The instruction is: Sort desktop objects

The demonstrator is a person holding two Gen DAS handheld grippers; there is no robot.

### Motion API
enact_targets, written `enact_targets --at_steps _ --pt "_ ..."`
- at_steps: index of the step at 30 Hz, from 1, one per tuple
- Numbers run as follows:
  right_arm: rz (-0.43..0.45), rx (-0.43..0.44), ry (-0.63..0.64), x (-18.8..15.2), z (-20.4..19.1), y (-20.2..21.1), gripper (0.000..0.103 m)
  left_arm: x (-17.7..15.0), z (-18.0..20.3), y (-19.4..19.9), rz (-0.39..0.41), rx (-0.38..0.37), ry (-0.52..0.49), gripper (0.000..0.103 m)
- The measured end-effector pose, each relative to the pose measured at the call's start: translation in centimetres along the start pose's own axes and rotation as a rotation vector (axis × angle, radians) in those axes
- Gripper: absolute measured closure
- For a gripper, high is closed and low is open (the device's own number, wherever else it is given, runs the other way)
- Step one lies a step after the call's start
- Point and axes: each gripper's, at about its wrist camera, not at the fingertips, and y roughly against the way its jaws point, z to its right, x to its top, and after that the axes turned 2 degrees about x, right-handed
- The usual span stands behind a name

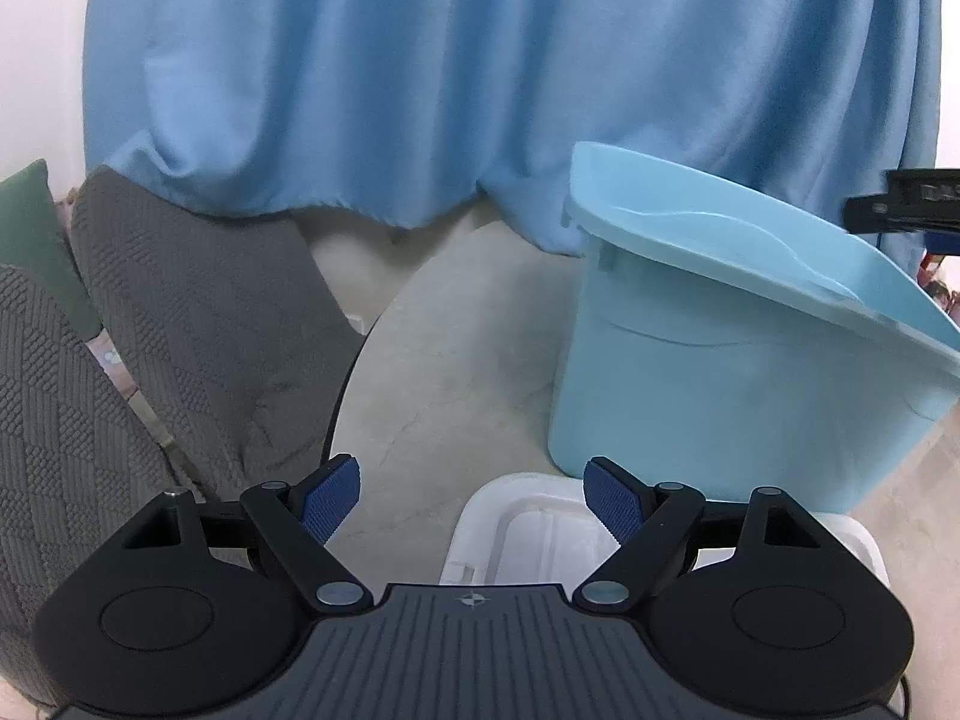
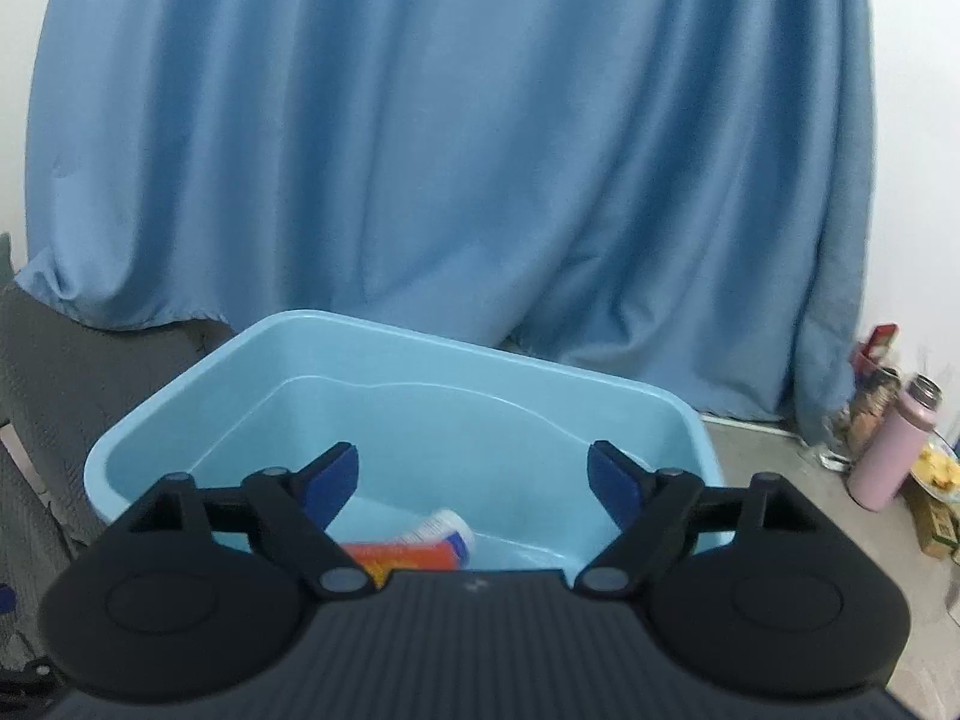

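Note:
A light blue plastic bin (image 1: 720, 372) stands on the grey table (image 1: 444, 360) to the right of my left gripper (image 1: 474, 495), which is open and empty. A white tray (image 1: 480, 510) lies just below it. My right gripper (image 2: 474, 483) is open and empty, held above the bin (image 2: 180, 408). Inside the bin lies an orange and white tube (image 2: 420, 546). Part of the right gripper shows at the right edge of the left wrist view (image 1: 912, 204).
A blue curtain (image 2: 450, 150) hangs behind the table. Grey cushions (image 1: 180, 330) and a green one (image 1: 30, 228) sit left of the table. A pink bottle (image 2: 894, 450), jars and a yellow packet (image 2: 936, 474) stand at the right.

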Motion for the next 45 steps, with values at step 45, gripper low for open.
enact_targets --at_steps 45 --pt "-0.326 -0.115 -0.180 -15.1 2.8 6.4 0.019 -4.8 -0.5 2.3 -0.234 -0.042 -0.121 0.019"
